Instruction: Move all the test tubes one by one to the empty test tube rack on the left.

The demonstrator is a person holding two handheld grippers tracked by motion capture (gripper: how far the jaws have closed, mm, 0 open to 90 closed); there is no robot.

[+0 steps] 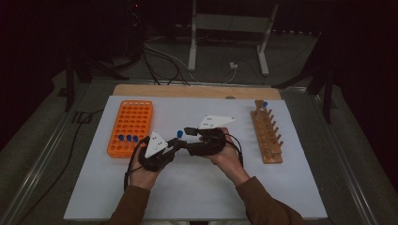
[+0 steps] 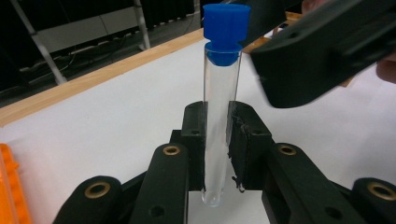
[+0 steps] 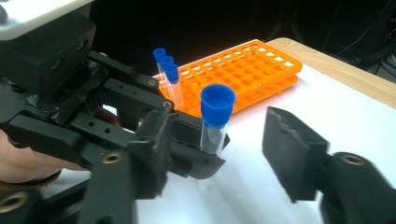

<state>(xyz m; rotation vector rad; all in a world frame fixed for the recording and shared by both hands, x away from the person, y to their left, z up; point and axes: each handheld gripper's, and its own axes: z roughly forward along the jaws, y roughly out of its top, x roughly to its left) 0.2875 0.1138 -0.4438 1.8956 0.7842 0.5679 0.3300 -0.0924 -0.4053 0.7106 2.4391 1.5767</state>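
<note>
Between the left tool's (image 2: 218,140) pinching pads stands the capped tube (image 2: 220,107), right tool (image 3: 224,154) spread beside it.

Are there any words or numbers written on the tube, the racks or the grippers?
None can be read.
Tube and its blue cap: plain, no label.
Orange rack: no marks that can be made out.
Wooden rack: too small to tell.
Left gripper and right gripper: only screws and holes, no lettering.

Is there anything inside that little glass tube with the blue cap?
Empty, it seems: the tube looks clear from its blue cap to its rounded bottom, with the white table showing through.
</note>
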